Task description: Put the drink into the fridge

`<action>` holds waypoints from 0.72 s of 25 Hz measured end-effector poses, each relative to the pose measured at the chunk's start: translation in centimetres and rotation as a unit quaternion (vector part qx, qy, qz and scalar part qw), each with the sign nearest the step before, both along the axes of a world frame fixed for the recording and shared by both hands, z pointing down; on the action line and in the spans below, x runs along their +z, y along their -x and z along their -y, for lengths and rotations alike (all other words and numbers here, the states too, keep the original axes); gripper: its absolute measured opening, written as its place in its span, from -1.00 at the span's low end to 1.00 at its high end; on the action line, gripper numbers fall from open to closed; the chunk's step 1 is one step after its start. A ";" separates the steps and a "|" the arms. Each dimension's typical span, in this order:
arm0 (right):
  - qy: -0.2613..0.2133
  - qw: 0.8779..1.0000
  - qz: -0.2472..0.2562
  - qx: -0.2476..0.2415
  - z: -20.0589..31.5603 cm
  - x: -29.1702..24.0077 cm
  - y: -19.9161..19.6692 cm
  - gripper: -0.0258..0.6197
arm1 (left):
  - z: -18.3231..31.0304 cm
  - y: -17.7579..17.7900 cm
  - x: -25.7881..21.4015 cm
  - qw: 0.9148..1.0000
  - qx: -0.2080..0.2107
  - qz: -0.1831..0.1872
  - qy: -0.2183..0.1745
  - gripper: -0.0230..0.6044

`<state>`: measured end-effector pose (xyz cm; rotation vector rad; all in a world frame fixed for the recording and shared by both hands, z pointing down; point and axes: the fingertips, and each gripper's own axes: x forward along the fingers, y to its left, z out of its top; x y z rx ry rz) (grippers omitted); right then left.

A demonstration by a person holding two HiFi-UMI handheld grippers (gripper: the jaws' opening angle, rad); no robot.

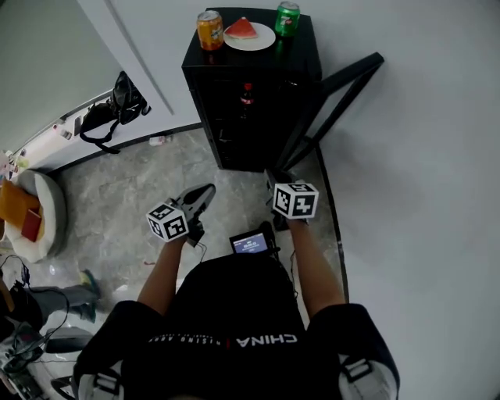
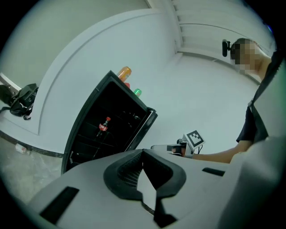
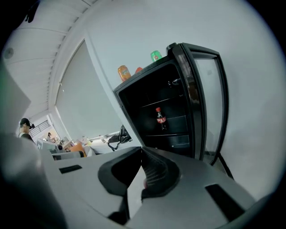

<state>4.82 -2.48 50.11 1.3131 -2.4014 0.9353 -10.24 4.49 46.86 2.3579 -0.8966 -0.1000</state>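
A black mini fridge (image 1: 305,55) stands against the wall with its glass door (image 1: 337,94) swung open to the right. A cola bottle (image 1: 248,97) stands upright on a shelf inside, also seen as the bottle (image 2: 104,125) and the bottle (image 3: 160,118). On the fridge top are an orange can (image 1: 209,30), a green can (image 1: 287,18) and a plate (image 1: 264,41) with a watermelon slice. My left gripper (image 1: 205,191) is shut and empty, a short way in front of the fridge. My right gripper (image 1: 275,181) is nearer the open front, its jaws together with nothing in them.
A black bag (image 1: 117,105) lies on a white ledge at the left. A round white chair with an orange cushion (image 1: 31,215) stands at far left. The open door (image 3: 210,103) juts out on the right, close to the white wall. Grey marble floor (image 1: 133,195) lies before the fridge.
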 end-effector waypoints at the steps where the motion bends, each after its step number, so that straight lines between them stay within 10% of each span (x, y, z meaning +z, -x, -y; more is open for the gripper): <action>1: -0.003 1.000 -0.001 0.002 -1.4 -0.1 0.7 -0.87 | -1.2 0.4 0.0 1.000 0.008 -0.003 -0.001 -0.89; 18: -0.011 0.999 -0.033 0.015 -21.0 -0.8 4.0 -0.87 | -17.8 1.7 1.1 0.995 0.089 -0.044 0.020 -0.89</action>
